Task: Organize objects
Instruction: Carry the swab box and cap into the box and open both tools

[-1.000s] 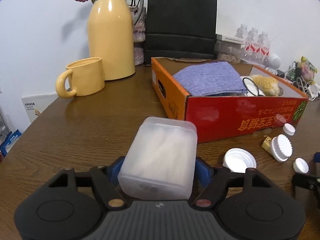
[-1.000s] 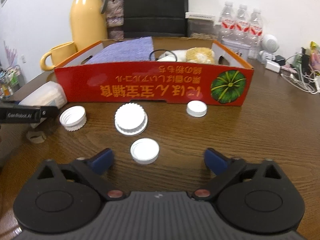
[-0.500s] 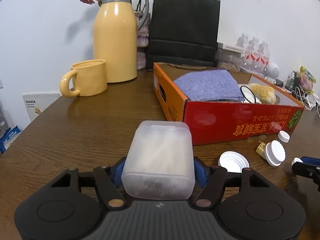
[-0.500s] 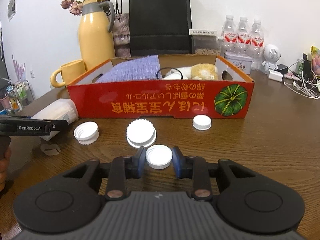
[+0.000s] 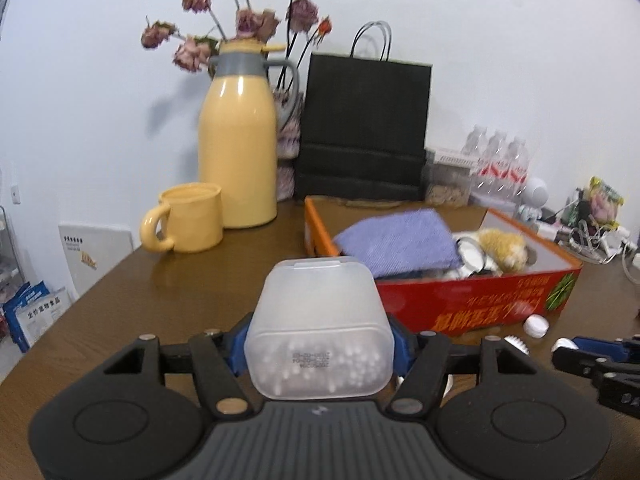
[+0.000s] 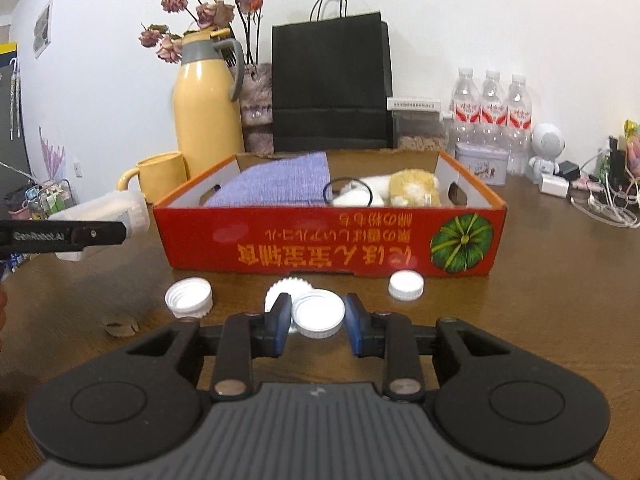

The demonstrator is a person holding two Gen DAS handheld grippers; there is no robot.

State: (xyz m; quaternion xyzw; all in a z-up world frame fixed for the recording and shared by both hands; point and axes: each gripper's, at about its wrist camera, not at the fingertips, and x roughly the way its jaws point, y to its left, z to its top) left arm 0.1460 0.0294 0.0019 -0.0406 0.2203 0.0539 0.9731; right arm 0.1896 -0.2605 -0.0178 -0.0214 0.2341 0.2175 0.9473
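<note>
Cotton-swab box [image 5: 318,328] sat clamped in your left gripper [image 5: 320,344], and in the left wrist view its frosted plastic walls looked stiff and smooth, so you should have judged it light but a little slippery. The blue pads [image 5: 239,350] pressed its two long sides near the base, which seemed the sound place to hold it. It hung clear of the wooden table [image 5: 160,280], short of the near left corner of the red cardboard tray [image 5: 472,304]. One such box was in view. One purple cloth [image 5: 396,240] and one plush toy [image 5: 502,246] lay in the tray; one yellow mug [image 5: 192,222] and one yellow thermos [image 5: 239,152] stood towards the table's far left edge. In the right wrist view your right gripper [image 6: 318,318] had its jaws drawn narrow on one white bottle cap [image 6: 318,313], gripped across its rim. A cap like that reads as rigid, very light and ribbed at the edge, so you could trust a side pinch, though a tilt might let it pop out. It was held just before the tray's near wall. I counted four caps in all: the held one, a wide scalloped cap [image 6: 290,286] just behind it, an upturned cap [image 6: 189,297] to the left, and a small cap [image 6: 406,285] to the right, the last near the tray's wall.
</note>
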